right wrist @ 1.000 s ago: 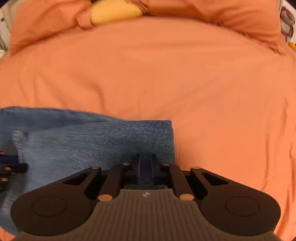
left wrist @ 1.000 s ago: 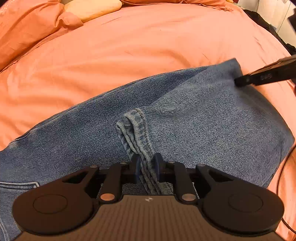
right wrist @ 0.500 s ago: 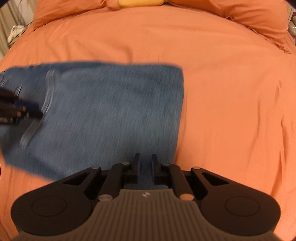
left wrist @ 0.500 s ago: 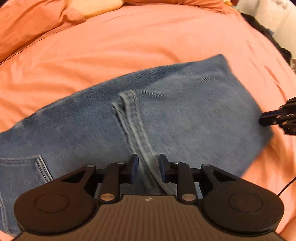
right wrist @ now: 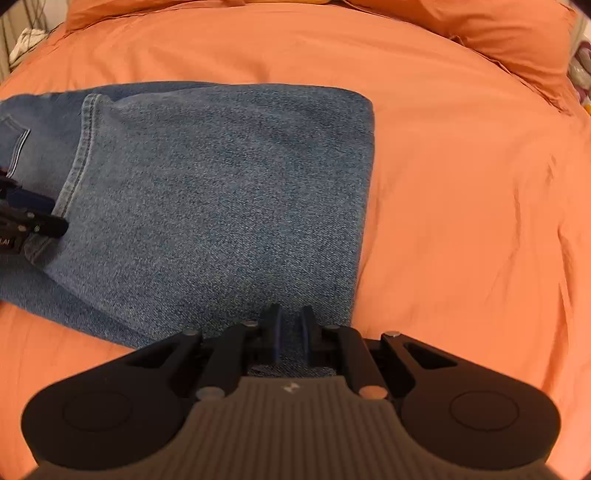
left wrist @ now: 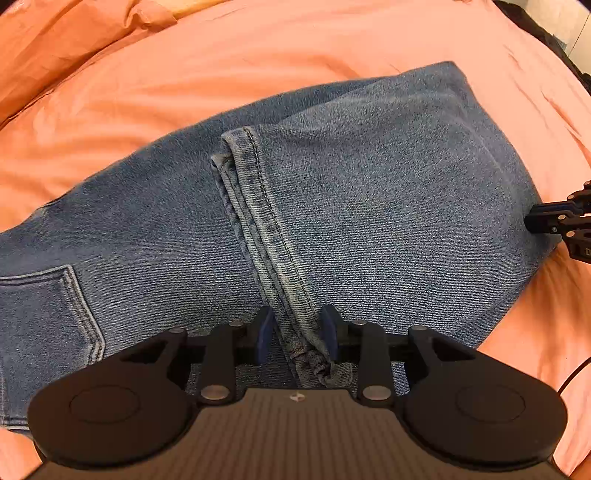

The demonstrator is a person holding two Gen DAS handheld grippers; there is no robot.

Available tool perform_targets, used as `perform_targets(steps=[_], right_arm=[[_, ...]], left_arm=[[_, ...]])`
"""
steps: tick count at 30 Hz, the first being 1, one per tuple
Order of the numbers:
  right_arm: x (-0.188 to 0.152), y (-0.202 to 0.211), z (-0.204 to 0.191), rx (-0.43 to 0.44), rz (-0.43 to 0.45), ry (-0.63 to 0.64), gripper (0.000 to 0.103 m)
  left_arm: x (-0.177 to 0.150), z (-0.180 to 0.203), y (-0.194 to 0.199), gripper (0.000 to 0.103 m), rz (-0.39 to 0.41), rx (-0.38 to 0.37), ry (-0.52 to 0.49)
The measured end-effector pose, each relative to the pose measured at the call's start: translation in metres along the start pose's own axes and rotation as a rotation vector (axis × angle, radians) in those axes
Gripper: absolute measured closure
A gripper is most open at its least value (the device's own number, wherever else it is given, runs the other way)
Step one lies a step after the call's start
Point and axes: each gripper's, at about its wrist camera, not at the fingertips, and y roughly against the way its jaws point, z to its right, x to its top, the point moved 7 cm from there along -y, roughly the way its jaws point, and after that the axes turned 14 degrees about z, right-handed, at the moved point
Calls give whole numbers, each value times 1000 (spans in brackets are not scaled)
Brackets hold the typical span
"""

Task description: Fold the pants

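Blue jeans (left wrist: 369,203) lie folded on the orange bed; one leg is doubled back, so its hem (left wrist: 258,206) runs across the seat near a back pocket (left wrist: 44,314). My left gripper (left wrist: 296,332) straddles the near end of that hem. Its jaws are opening, a gap shows beside the left pad, and the hem lies loosely between them. In the right wrist view the jeans (right wrist: 221,203) spread flat, and my right gripper (right wrist: 290,328) sits at their near folded edge, shut with denim between its fingers. Each gripper shows in the other's view: the right gripper (left wrist: 554,219), the left gripper (right wrist: 33,221).
Orange bedsheet (right wrist: 461,184) surrounds the jeans on all sides. Orange pillows (left wrist: 55,44) are piled at the far end of the bed, with another pillow (right wrist: 517,37) at the far right. Dark clutter (left wrist: 546,33) lies past the bed's right edge, and a thin cable (left wrist: 572,373) trails there.
The folded leg has come down flat on the bed. My left jaws have spread apart around the hem. The right gripper has drawn from the far corner of the fold to its near edge.
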Motion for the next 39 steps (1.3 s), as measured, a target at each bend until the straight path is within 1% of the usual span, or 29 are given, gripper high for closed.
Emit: perform_targets(steps=[2,4,5,6,7,8,10,12,15,17,18,20,21,22,23,25,28,31,33,35,39], right_arm=[[2,3,-1,-14,-11,-2,98],[7,7,-5,-40,-29,26,97],[10,10,-8,-56,-34,55,95],[13,14,-13,-71,-30,93,86],[17,19,-18,-68,-16,122,72],[20,24,-23,-51,-3,141,67],[28,35,-39,-4,17,183,64],[36,45,-62,31,24,262,60],[50,52,-100,98,57,398,58],[58,53,-128,146,88,497,58],[61,52,-139,154,99,545,58],[68,47,-161,174,107,616,62],[69,43,-169,193,101,639,65],[71,41,-177,214,93,657,71],[72,36,-187,234,86,676,73],[72,25,-204,264,76,733,72],[68,4,-222,283,41,835,72],[63,-15,-233,299,-31,895,71],[60,-25,-238,301,-72,942,71],[60,-30,-240,320,-105,963,71],[65,-37,-239,346,-176,921,70]], left_arm=[[0,-4,10,66,10,-16,13],[-1,-11,27,65,16,-28,26],[-1,-15,36,65,17,-24,23],[-2,-20,45,65,24,-18,15],[-4,-26,54,63,37,-12,4],[-6,-33,63,61,49,-3,-5],[-9,-51,79,52,70,16,-1],[-12,-68,90,49,80,38,9],[-20,-99,105,37,92,69,38],[-30,-128,119,32,113,94,80],[-32,-139,122,29,123,109,113],[-42,-171,130,28,153,140,214],[-50,-190,133,28,169,157,284],[-59,-207,134,28,186,171,366],[-68,-222,135,28,199,178,445],[-87,-248,136,28,217,194,573],[-112,-279,136,26,252,214,726],[-132,-306,132,24,295,193,916],[-143,-319,125,23,319,182,1023],[-150,-328,114,23,327,158,1099],[-158,-335,88,23,338,97,1200]])
